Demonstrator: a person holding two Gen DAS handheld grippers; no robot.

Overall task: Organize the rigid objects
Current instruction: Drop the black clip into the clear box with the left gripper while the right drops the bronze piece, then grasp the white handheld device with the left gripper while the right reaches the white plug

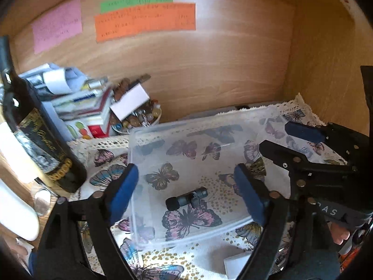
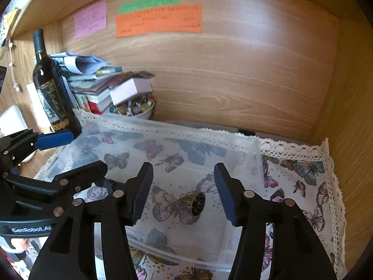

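Observation:
A clear plastic box [image 1: 144, 140] stands on a butterfly-print cloth [image 1: 105, 177] inside a wooden shelf. On its floor lies a small black clip-on microphone [image 1: 186, 198]. My left gripper [image 1: 186, 190] hangs open just above it, blue pads wide apart and touching nothing. In the right wrist view a small dark metal cap [image 2: 198, 204] lies on its side in the same box [image 2: 233, 137]. My right gripper [image 2: 184, 192] stands open over it, with nothing between the pads. Each gripper also shows in the other view: the right gripper [image 1: 279, 137] and the left gripper [image 2: 77, 151].
A dark wine bottle [image 2: 51, 88] stands at the left. Behind it are a stack of books and papers [image 2: 93, 81] and a bowl of beads [image 2: 137, 110] with a white carton on it. Coloured notes [image 2: 158, 18] hang on the wooden back wall. A white box [image 1: 235, 263] lies near the front.

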